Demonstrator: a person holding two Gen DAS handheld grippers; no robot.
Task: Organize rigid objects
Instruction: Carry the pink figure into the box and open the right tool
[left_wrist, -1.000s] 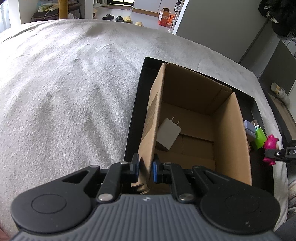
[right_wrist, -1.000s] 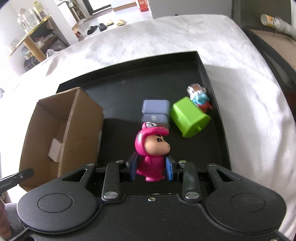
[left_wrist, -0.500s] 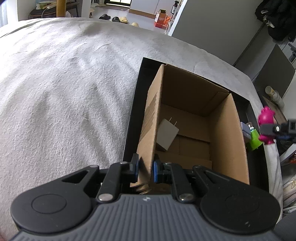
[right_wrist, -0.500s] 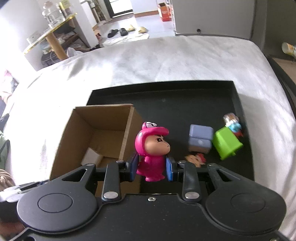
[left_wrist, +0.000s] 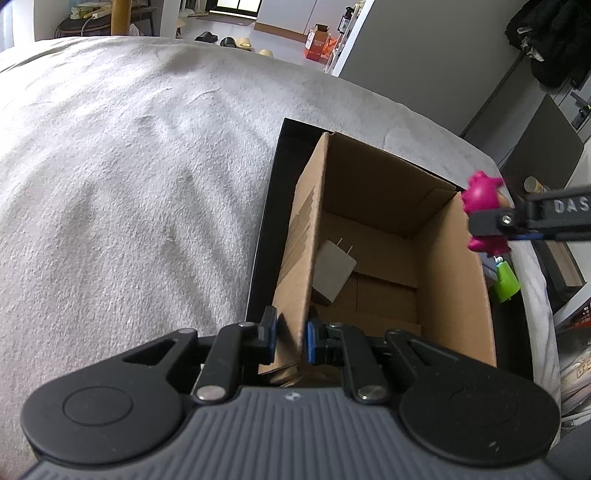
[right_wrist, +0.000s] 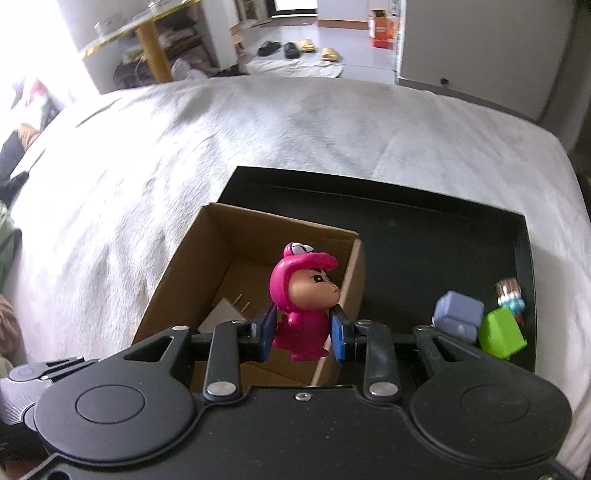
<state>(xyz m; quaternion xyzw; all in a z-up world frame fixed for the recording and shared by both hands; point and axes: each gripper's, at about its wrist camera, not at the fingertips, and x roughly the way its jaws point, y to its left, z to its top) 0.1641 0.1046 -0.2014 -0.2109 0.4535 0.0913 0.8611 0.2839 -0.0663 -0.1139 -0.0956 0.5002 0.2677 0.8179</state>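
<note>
Left claw (left_wrist: 290, 338): clamped on the near left wall of the cardboard box (left_wrist: 450, 280), one blue pad outside the wall, one inside; the wall's lower corner sits between them.
Right claw (right_wrist: 302, 334): closed on the pink figurine (right_wrist: 303, 306), blue pads pressed against its body on both sides; figurine upright, face turned toward the right of the right wrist view.
Pink figurine, position: held in the air over the right wall of the cardboard box, clear of the tray floor. In the left wrist view it shows at the box's far right corner (left_wrist: 482, 210), with the right claw's finger crossing in front of it.
Cardboard box: open top, standing inside the black tray (right_wrist: 424, 236), on the tray's left part as the right wrist view shows it.
Box contents: one white plug adapter (left_wrist: 332, 271), two prongs pointing up, leaning against the left inner wall.
Black tray: rests on the grey-white blanket of the bed (left_wrist: 129, 177).
Tray, right part: lilac block (right_wrist: 458, 317), green block (right_wrist: 502, 338) touching or just beside it, and a small blue-and-red figure (right_wrist: 511, 297) behind the green block near the tray's right rim. Contact between lilac and green blocks: cannot tell.
Background: floor with slippers (right_wrist: 306, 46) and an orange carton (right_wrist: 382, 24) beyond the bed; blurred.
</note>
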